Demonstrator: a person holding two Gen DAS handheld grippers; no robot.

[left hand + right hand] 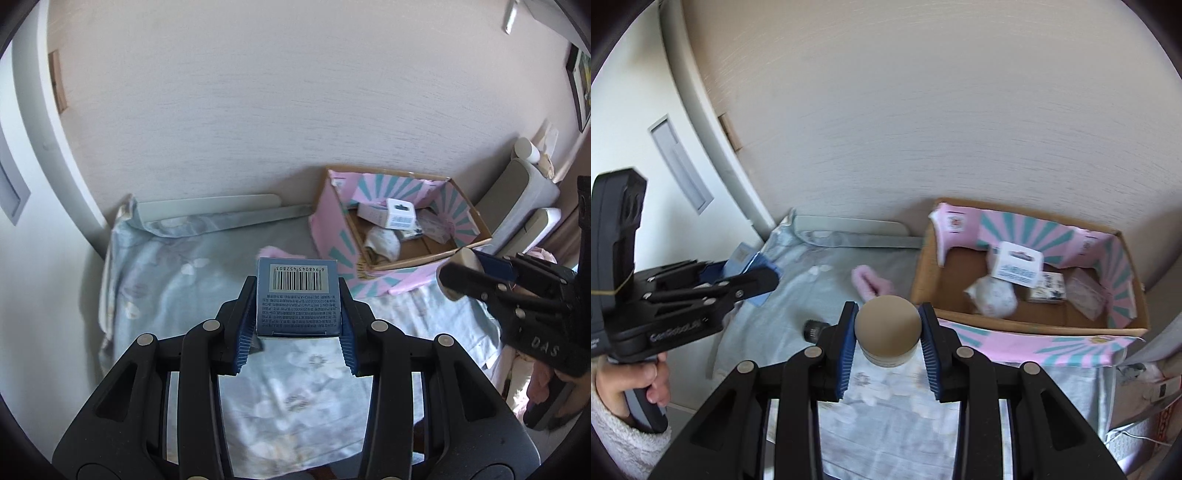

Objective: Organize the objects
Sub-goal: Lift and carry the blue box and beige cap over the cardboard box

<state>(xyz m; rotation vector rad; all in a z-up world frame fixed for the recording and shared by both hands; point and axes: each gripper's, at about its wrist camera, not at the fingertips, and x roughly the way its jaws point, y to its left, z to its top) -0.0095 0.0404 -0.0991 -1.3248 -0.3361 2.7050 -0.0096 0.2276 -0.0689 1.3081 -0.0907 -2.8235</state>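
The left gripper [297, 308] is clamped on a blue box [297, 298] with its barcode facing up, held above the floral sheet [280, 387]. The right gripper [888, 328] pinches a tan-capped jar [888, 334] (only its cap and a sliver of label show) just short of the pink cardboard box [1027, 334]. Inside that box lie a white carton [1015, 267] and what may be a crumpled wrapper; the rest is too blurred to name. A pink fluffy thing [870, 284] lies near the box, partly hidden behind the jar.
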